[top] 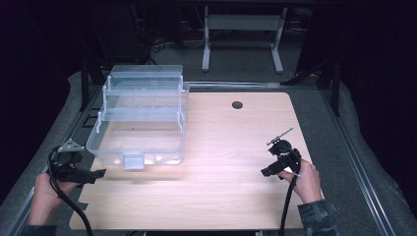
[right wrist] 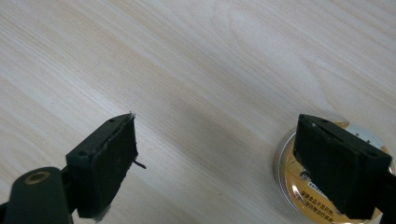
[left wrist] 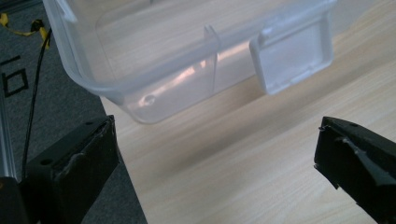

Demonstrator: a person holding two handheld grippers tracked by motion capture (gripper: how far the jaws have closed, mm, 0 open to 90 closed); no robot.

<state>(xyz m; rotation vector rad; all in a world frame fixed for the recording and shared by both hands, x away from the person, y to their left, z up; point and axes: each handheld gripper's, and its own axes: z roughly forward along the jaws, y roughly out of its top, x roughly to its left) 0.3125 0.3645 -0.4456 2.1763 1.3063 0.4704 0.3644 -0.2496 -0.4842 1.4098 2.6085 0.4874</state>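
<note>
- On the far left of the wooden worktop (top: 231,147) stands a clear plastic tiered box (top: 140,115), its trays stepped open and its latch (top: 133,161) facing the near edge.
- Near the worktop's left near corner, the left hand-held gripper (top: 93,174) is held by the left hand (top: 45,194); in the left gripper view its jaws stand wide apart with nothing between them, pointing at the box's near wall (left wrist: 187,70) and latch.
- Toward the right near side, the right hand-held gripper (top: 268,171) is held by the right hand (top: 306,179); its jaws are spread and empty.
- Under the right gripper view's right jaw, a small round tin (right wrist: 299,186) with a gold label lies flat on the worktop, partly hidden.
</note>
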